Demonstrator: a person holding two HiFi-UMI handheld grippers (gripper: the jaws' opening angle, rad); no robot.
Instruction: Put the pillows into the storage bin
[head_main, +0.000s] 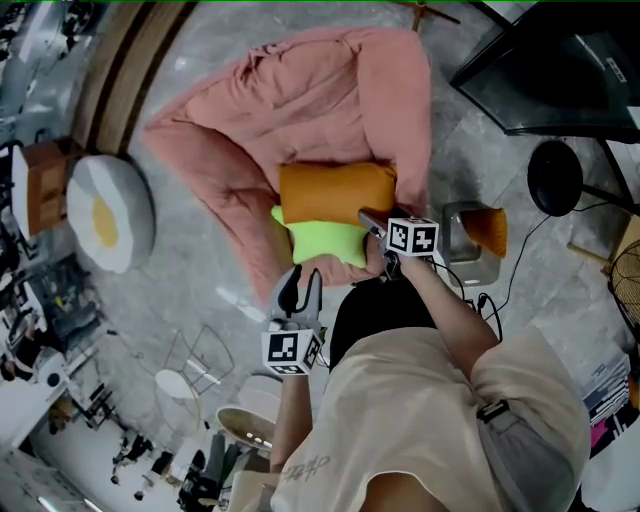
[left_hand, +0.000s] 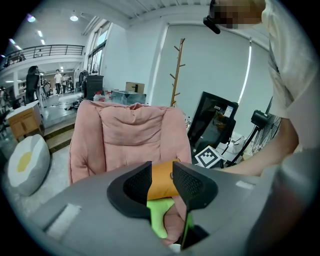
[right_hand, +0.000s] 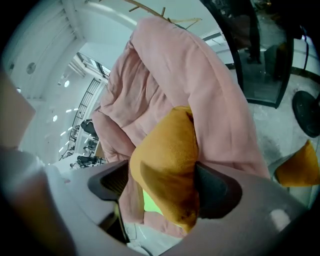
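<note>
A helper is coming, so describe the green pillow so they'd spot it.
Find the big pink lounger. Two pillows are stacked on it, at the near end: the lime-green pillow is the lower one, under the orange pillow.

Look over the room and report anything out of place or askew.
One orange pillow pokes over the rim of the grey storage bin instead of lying inside. A fried-egg cushion lies alone on the floor, apart from the pink chair. Nothing looks spilled or damaged.
</note>
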